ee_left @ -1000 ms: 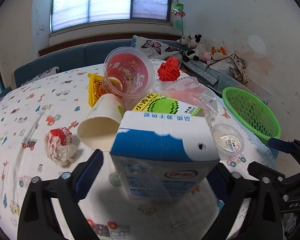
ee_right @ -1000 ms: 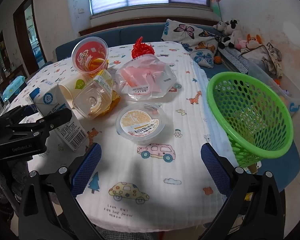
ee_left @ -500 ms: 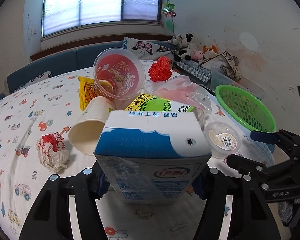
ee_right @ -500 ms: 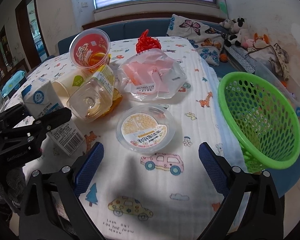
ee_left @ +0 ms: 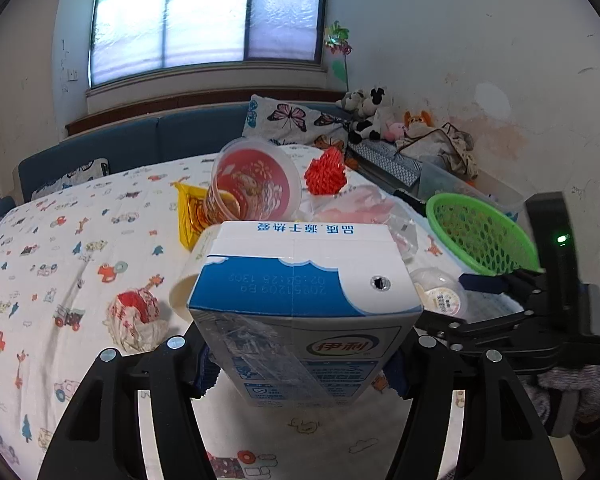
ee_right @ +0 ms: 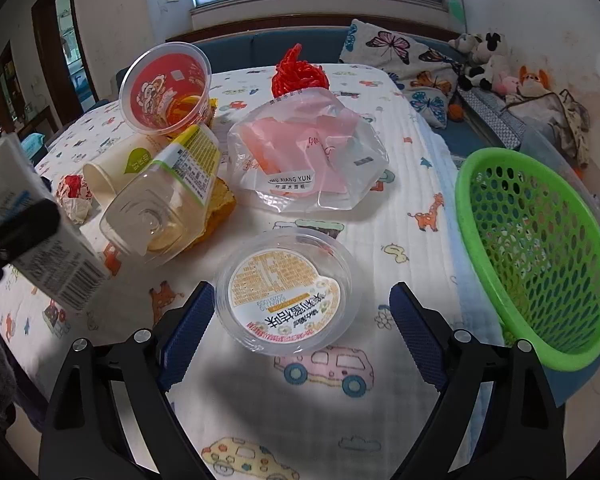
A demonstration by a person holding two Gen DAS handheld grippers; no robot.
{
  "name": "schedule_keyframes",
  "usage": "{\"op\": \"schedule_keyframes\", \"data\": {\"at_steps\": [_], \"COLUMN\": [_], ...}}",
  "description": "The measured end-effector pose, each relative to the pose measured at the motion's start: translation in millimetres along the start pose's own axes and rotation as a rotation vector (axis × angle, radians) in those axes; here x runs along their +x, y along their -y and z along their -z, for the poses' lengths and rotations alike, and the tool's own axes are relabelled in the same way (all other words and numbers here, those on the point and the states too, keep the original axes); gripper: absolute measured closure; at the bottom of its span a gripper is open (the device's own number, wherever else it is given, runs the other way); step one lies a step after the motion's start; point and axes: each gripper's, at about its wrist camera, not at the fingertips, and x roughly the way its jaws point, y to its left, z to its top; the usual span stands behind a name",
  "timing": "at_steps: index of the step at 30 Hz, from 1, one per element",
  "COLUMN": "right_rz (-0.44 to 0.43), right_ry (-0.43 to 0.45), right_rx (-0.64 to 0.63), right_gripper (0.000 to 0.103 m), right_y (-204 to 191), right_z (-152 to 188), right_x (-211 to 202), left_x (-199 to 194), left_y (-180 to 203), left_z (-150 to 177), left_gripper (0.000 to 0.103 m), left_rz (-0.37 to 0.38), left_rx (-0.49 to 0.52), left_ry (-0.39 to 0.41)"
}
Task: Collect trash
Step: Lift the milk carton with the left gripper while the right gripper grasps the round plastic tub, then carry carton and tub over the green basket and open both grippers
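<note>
My left gripper (ee_left: pixel 300 376) is shut on a blue-and-white milk carton (ee_left: pixel 304 304) and holds it lifted off the table; the carton also shows at the left of the right wrist view (ee_right: pixel 28 232). My right gripper (ee_right: pixel 300 332) is open, its pads on either side of a clear round pudding cup (ee_right: pixel 284 290) lying on the printed tablecloth. A green mesh basket (ee_right: pixel 540 248) stands at the table's right edge and also shows in the left wrist view (ee_left: pixel 480 236).
Other trash lies behind: a red noodle cup (ee_right: pixel 166 88), a paper cup (ee_right: pixel 112 172), a clear bottle (ee_right: pixel 168 204), a plastic bag of pink sheets (ee_right: pixel 308 160), red netting (ee_right: pixel 298 74), a crumpled wrapper (ee_left: pixel 134 320).
My left gripper has closed on the milk carton and raised it. My right gripper has moved forward around the pudding cup.
</note>
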Motion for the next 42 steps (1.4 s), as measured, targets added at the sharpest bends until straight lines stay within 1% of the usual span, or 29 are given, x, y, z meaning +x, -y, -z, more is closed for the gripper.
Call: {"op": "schedule_keyframes", "data": {"at_steps": [5, 9, 17, 23, 34, 42], "right_rz": [-0.007, -0.023, -0.020, -0.016, 0.021, 0.134], "right_ry": [-0.007, -0.007, 0.008, 0.039, 0.087, 0.075], "right_rx": [-0.010, -0.006, 0.005, 0.030, 0.144, 0.205], "right_gripper": [0.020, 0.032, 0.032, 0.032, 0.032, 0.032], "right_y": [-1, -1, 4, 19, 86, 144], "right_z": [-2, -2, -1, -4, -12, -11], "right_x": [4, 4, -5, -23, -53, -48], "left_x": [-5, -4, -6, -3, 7, 18], "left_y": [-1, -2, 8, 23, 59, 86], "left_z": [-6, -10, -20, -31, -55, -77], "left_gripper": [0.041, 0.041, 0.041, 0.041, 0.041, 0.041], "left_rz": [-0.002, 0.008, 0.019, 0.042, 0.073, 0.106], "left_rx": [0.006, -0.006, 0.020, 0.040, 0.110, 0.150], "left_ry": [0.012, 0.009, 0.022, 0.028, 0.047, 0.048]}}
